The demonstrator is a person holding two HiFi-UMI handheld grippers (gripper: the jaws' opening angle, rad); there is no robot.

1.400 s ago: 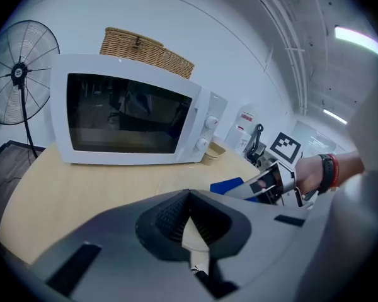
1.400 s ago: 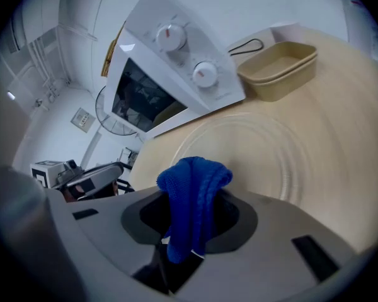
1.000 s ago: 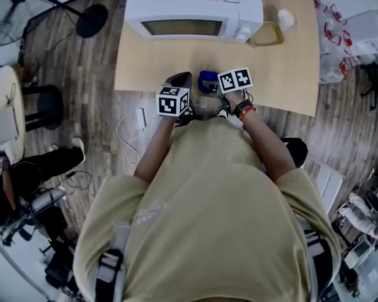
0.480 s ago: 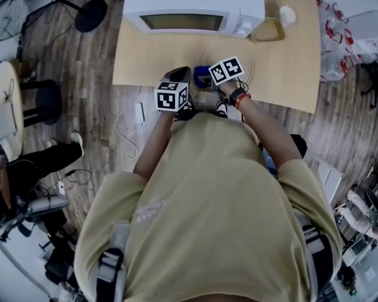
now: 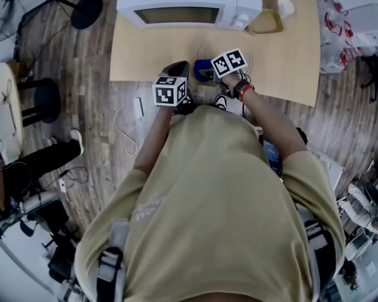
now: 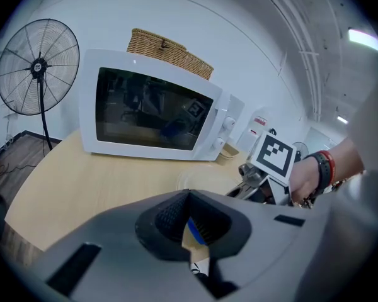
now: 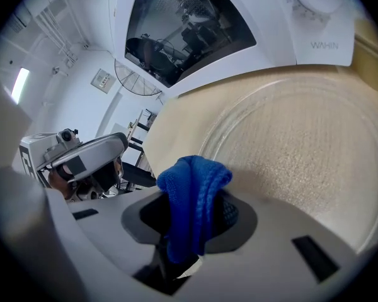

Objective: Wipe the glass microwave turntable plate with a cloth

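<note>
Right gripper [image 7: 190, 214]: fingers clamped on blue cloth [image 7: 192, 194]. Glass turntable plate [image 7: 302, 137] flat on table [image 7: 171, 123], just ahead-right of cloth, before microwave [image 7: 239, 17]. Right gripper nearer. Left gripper [image 6: 188, 214]: fingers pressed together, seemingly empty. Near table edge close; open room forward.

My head view looks steeply down from high over the table [image 5: 283, 61]. Both gripper views sit low and close, facing the microwave [image 6: 151, 109], which all three share; the right one skims the plate [image 7: 302, 143].
</note>
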